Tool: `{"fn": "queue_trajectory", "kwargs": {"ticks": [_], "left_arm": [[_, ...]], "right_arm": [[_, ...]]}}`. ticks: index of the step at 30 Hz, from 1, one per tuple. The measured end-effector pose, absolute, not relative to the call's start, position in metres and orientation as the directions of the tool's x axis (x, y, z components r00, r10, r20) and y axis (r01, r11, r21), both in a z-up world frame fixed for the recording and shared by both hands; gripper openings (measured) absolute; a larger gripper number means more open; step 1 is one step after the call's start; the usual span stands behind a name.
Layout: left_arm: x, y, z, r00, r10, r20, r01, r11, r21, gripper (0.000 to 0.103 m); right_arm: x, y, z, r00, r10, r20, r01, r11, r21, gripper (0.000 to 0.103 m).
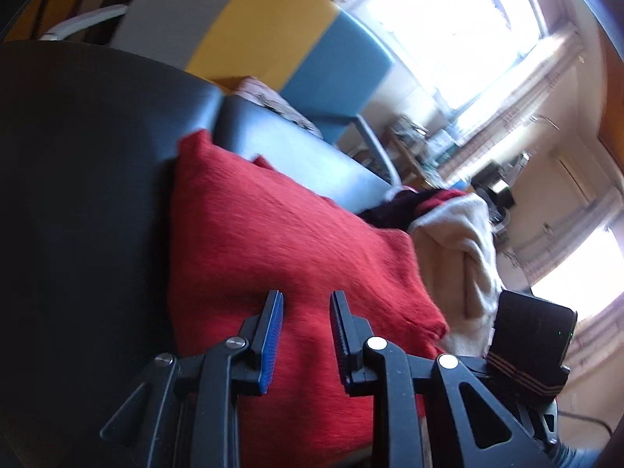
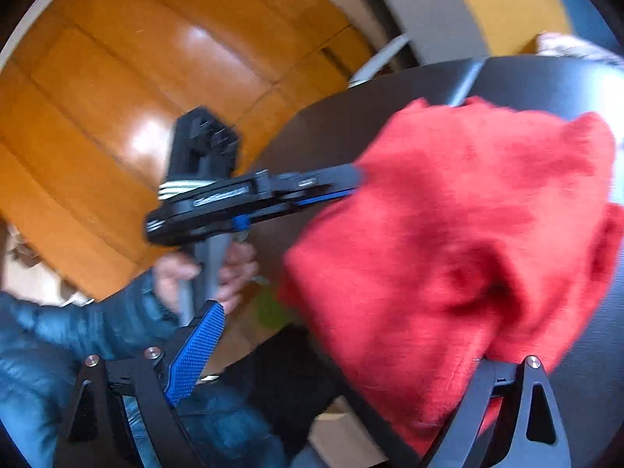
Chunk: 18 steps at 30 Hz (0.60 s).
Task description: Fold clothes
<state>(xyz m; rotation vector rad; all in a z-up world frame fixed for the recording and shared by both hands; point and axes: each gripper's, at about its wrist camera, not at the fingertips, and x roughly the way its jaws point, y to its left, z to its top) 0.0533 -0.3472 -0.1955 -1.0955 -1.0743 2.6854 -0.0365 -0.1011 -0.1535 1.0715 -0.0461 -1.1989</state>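
Left wrist view: the left gripper (image 1: 306,314) hovers over the red garment (image 1: 280,234) at frame centre, jaws narrowly parted, pinching nothing visible. Right wrist view: the right gripper (image 2: 351,355) gapes wide — cloth drapes its right finger, ungripped. Risk: the fold slumps off the table (image 2: 312,132) edge.

Dark glossy desk (image 1: 78,179), two sections meeting at a seam. Behind it a panel in grey, yellow and blue bands (image 1: 273,39) on a pale metal leg (image 1: 374,144). Bright windows (image 1: 460,27), blown out by daylight, with pale curtains (image 1: 518,89). Cream wall (image 1: 561,179) at right. Cluttered shelf (image 1: 413,144) under the window, details blurred. Floor (image 2: 117,78) of orange-brown wood boards, shiny with glare.
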Motion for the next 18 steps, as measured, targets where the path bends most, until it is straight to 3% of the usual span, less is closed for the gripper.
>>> {"fn": "queue_trajectory", "kwargs": {"ticks": [3,6,7,8,12,16,18], "left_arm": [[0.05,-0.332,-0.208,-0.703,0.347,-0.621,0.155,-0.778,-0.609,0.023],[0.054,-0.325,-0.226,-0.696,0.382,-0.608,0.12,-0.773,-0.623,0.018],[0.055,-0.326,-0.229,-0.697,0.397,-0.597,0.118,-0.758,-0.641,0.015],[0.056,-0.328,-0.231,-0.698,0.41,-0.588,0.117,-0.744,-0.658,0.013],[0.055,-0.324,-0.228,-0.693,0.394,-0.603,0.105,-0.773,-0.626,0.013],[0.054,-0.324,-0.228,-0.693,0.393,-0.605,0.112,-0.77,-0.628,0.013],[0.054,-0.326,-0.229,-0.694,0.396,-0.602,0.115,-0.764,-0.635,0.013]], "right_arm": [[-0.029,-0.09,-0.169,0.525,-0.71,-0.47,0.675,0.012,0.737,0.088],[-0.026,-0.071,-0.201,0.5,-0.655,-0.566,0.691,-0.092,0.717,0.068],[-0.028,-0.063,-0.207,0.489,-0.67,-0.559,0.678,-0.111,0.726,0.06],[-0.032,-0.054,-0.209,0.478,-0.705,-0.524,0.647,-0.121,0.753,0.06],[-0.036,-0.032,-0.207,0.408,-0.794,-0.451,0.593,-0.146,0.792,0.065],[-0.036,-0.02,-0.192,0.328,-0.852,-0.409,0.589,-0.154,0.793,0.087],[-0.039,-0.02,-0.186,0.285,-0.875,-0.39,0.592,-0.159,0.79,0.092]]}}
